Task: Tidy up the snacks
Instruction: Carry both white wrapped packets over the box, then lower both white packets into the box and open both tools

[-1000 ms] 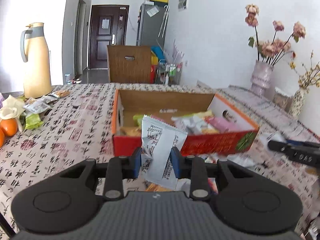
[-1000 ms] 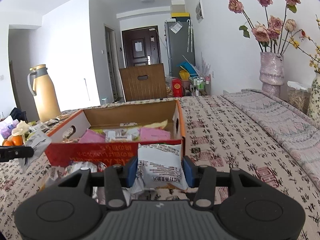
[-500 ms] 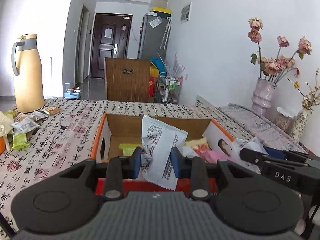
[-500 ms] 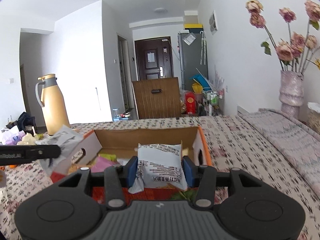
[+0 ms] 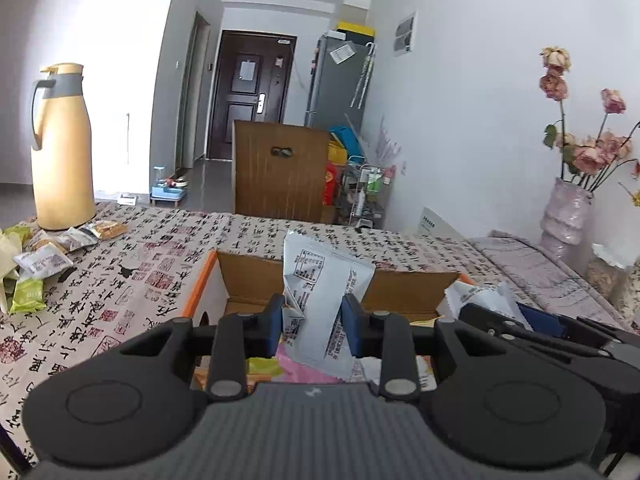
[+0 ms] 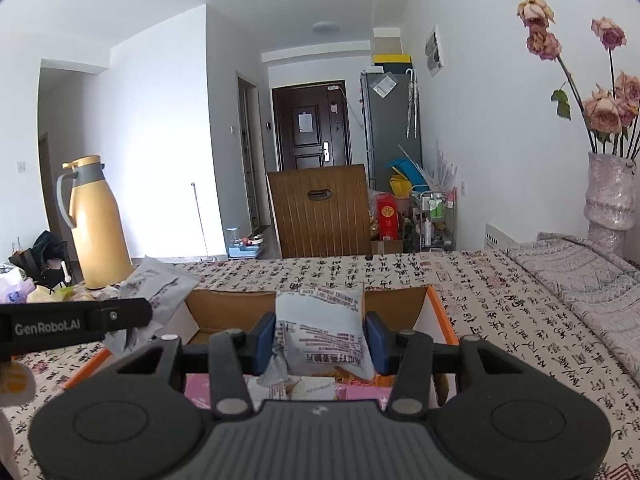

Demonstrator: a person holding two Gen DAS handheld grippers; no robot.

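Note:
My left gripper is shut on a white printed snack packet, held upright over the open orange-rimmed cardboard box. My right gripper is shut on a second white snack packet, also above the box. Pink and yellow packets lie inside the box under both grippers. Each gripper shows in the other's view: the right one at the right edge with its packet, the left one at the left edge with its packet.
A yellow thermos jug stands at the table's far left with several loose snack packets beside it. A pink vase of dried roses stands at the right. A brown chair back rises behind the table's far edge.
Both grippers moved forward and slightly up with their packets, from in front of the box's red front wall to above its open interior. Both grips are unchanged.

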